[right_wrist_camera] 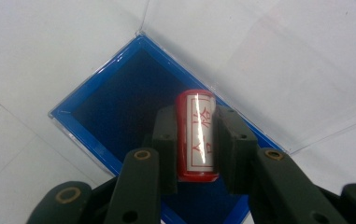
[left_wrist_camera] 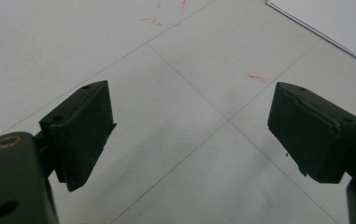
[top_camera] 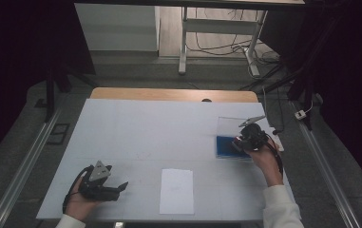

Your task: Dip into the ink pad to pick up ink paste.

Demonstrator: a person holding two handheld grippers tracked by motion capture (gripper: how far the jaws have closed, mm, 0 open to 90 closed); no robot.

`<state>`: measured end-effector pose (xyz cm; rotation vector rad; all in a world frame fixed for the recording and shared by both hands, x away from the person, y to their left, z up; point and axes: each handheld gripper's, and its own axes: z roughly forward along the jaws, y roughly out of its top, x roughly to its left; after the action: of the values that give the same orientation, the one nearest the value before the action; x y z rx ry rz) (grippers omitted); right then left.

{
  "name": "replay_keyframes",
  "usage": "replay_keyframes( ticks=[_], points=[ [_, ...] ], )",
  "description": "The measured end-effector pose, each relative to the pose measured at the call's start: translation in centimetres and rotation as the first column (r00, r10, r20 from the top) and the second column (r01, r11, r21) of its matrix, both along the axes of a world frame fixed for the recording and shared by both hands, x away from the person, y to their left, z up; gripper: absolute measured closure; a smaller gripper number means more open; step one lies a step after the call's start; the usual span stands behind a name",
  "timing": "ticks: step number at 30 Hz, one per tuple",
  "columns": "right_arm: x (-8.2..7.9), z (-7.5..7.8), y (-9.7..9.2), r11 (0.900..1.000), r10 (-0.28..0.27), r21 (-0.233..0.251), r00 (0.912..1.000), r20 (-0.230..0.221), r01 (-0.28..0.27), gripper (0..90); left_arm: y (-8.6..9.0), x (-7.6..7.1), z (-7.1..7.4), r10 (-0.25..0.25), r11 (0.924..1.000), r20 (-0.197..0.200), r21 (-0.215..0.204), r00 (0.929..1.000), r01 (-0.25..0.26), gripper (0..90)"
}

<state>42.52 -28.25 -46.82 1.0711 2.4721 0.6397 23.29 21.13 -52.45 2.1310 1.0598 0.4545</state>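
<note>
White table [top_camera: 136, 128]; red stamp [right_wrist_camera: 197, 135] clamped between right gripper [right_wrist_camera: 197, 144] fingers above blue box [right_wrist_camera: 105, 107]; left gripper [left_wrist_camera: 189, 135] fingers apart, empty.

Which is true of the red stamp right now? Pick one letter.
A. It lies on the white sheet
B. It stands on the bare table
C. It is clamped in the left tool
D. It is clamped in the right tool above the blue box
D: in the right gripper view the right tool has its jaws shut on the red stamp, over the open blue box; the left tool is open with nothing between its jaws.
</note>
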Motion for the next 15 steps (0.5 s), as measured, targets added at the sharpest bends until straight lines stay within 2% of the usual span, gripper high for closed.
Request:
replay_keyframes(
  ticks=[5, 11, 15],
  points=[
    [-0.08, -0.01, 0.17, 0.9999, -0.003, -0.011, 1.0, 0.008, 0.003, 70.9, 0.03, 0.07, -0.07, 0.0, 1.0, -0.002, 0.002, 1.0, 0.0, 14.5],
    [-0.07, -0.12, -0.05, 1.0, -0.004, 0.009, 0.9999, 0.01, 0.004, 70.9, 0.06, 0.06, -0.06, 0.001, 1.0, -0.002, 0.001, 1.0, -0.001, 14.5],
    [-0.11, -0.11, 0.12, 1.0, -0.002, -0.006, 0.9999, 0.014, 0.002, 70.9, 0.11, 0.05, -0.03, 0.002, 1.0, -0.002, -0.003, 1.0, -0.002, 14.5]
  ],
)
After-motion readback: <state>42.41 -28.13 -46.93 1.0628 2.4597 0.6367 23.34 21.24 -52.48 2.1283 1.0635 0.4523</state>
